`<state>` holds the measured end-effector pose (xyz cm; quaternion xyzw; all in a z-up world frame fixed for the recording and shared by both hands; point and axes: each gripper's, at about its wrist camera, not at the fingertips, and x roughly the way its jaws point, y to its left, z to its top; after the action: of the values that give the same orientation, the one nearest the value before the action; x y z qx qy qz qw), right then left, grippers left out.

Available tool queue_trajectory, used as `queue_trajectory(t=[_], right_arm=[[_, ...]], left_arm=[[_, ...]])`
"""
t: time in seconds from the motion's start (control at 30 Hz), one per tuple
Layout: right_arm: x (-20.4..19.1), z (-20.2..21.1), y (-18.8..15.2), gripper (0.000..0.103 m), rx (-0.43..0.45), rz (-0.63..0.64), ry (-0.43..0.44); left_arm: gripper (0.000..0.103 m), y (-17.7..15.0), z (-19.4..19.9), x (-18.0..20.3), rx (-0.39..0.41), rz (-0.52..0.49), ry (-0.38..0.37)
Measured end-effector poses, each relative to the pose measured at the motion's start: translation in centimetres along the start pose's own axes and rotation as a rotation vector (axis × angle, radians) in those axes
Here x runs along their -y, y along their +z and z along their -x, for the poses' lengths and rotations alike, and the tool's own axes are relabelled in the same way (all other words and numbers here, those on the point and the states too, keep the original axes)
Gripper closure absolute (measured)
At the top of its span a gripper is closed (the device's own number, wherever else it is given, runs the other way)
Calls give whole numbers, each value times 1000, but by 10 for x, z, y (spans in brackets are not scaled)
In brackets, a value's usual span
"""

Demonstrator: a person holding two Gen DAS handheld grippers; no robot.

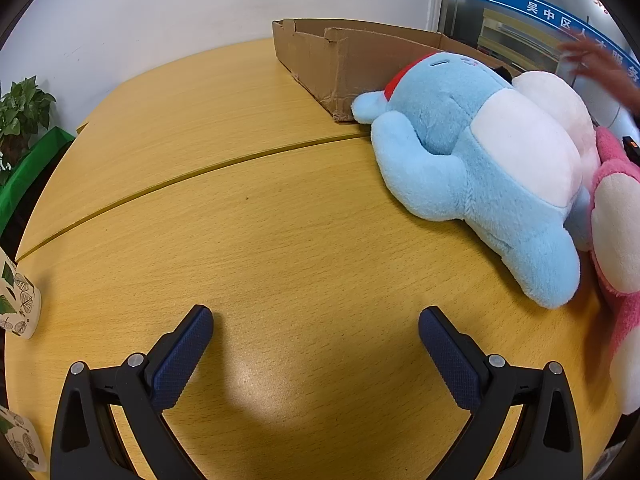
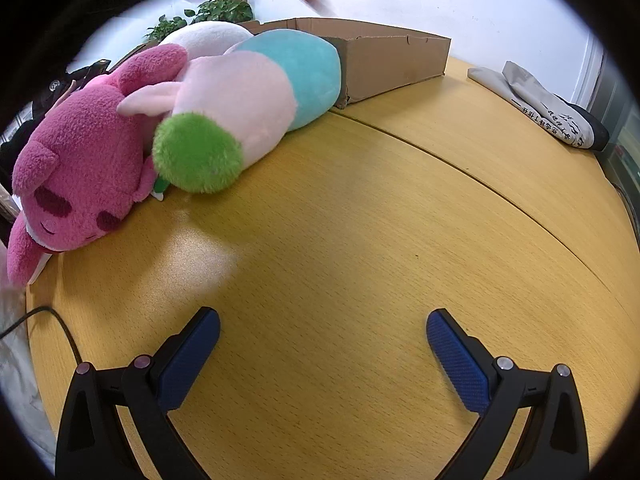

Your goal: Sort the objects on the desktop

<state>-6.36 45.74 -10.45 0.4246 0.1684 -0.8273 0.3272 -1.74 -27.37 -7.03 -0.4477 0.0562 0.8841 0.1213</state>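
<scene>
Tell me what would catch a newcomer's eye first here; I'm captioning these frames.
A pile of plush toys: a light blue plush lying by the pink bear plush on the wooden table. Behind them stands an open cardboard box. Both the left gripper and right gripper are open, holding nothing.

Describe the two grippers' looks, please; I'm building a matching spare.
Both look alike. The left gripper has two black plastic fingers with triangular cut-outs and silver round pins at the joints. Each finger carries a dark blue pad with a fine knurled texture and a rounded tip. The right gripper has the same black frame and pins; its pads look a brighter blue. No markings or sleeves show.
</scene>
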Motion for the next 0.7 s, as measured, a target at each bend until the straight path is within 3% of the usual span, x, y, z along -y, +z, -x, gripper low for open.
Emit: queue_trajectory(t=[0.37,0.43,0.7], right_arm=[[-1,0,0,0,0,-1,-1],[-1,0,0,0,0,-1,-1],[0,0,1,0,0,-2,-1]], left_arm=[[0,-16,12,12,12,34,53],[0,-21,19,28,37,43,78],[0,-43,98,103,234,102,-26]])
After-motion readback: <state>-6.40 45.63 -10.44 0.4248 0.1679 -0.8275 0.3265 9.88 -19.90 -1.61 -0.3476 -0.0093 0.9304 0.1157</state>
